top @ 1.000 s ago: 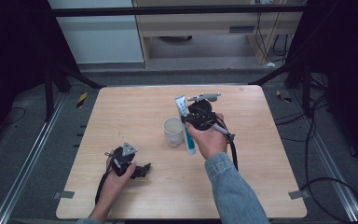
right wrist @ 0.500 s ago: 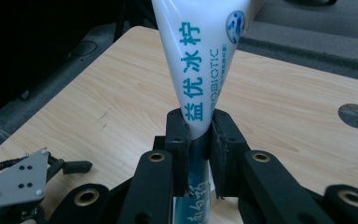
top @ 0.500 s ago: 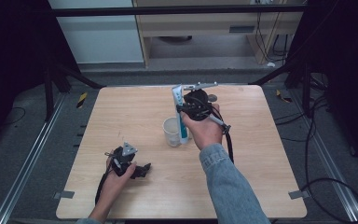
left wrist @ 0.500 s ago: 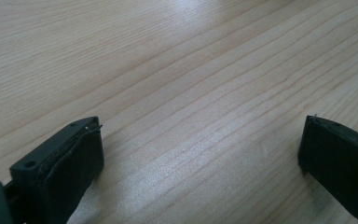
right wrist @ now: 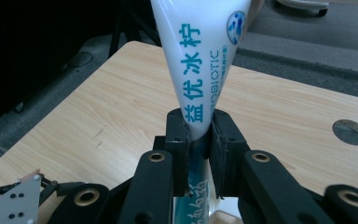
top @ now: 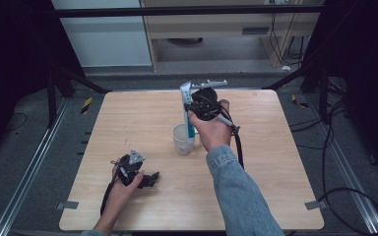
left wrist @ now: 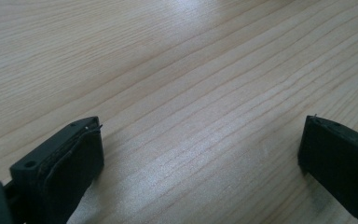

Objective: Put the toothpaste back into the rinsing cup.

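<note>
Tube (top: pixel 189 110) pinched mid-body between shut jaws of right gripper (top: pixel 197 109), upright, lower end beside cup (top: pixel 182 138) rim. Left gripper (top: pixel 150 178) resting near front table (top: pixel 275 172) edge, jaws wide, nothing between. Risk: soft tube slipping or buckling under squeeze; cup tipping if rim clipped on descent. Plenty of bare wood right and behind cup; far edge close to raised hand.
</note>
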A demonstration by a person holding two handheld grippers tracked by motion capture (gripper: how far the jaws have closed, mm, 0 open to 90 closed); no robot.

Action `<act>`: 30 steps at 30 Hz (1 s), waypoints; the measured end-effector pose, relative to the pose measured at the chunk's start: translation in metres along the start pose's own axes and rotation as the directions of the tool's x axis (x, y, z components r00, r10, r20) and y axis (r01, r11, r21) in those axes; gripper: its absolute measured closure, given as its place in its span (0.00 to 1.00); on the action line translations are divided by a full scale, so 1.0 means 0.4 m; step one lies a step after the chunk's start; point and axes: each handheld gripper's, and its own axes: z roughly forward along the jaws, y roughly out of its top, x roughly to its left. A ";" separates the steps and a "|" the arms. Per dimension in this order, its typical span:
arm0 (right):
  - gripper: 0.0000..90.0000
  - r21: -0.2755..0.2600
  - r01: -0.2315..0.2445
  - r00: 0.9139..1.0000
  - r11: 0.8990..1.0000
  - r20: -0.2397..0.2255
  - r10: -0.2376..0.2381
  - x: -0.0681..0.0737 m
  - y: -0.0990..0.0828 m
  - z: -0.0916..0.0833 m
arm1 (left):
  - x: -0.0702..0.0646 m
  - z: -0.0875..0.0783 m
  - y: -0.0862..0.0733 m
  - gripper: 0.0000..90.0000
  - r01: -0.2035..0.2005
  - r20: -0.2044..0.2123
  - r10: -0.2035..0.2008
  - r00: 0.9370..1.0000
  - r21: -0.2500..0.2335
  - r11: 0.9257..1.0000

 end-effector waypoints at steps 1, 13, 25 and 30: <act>0.88 -0.005 -0.003 1.000 1.000 -0.001 0.003 0.000 0.001 0.002 | 0.000 0.000 0.000 0.00 0.000 0.000 0.000 1.000 0.000 1.000; 0.88 -0.049 0.002 1.000 0.999 0.012 -0.001 0.000 0.002 0.027 | 0.000 0.000 0.000 0.00 0.001 0.000 -0.001 1.000 0.000 1.000; 0.88 -0.100 0.025 0.999 0.995 0.030 -0.022 0.011 -0.006 0.042 | 0.000 0.000 0.000 0.00 0.000 0.000 0.000 1.000 0.000 1.000; 0.88 -0.120 0.025 0.999 0.992 0.043 -0.020 0.013 -0.015 0.044 | 0.000 0.000 0.000 0.00 0.000 0.000 0.000 1.000 0.000 1.000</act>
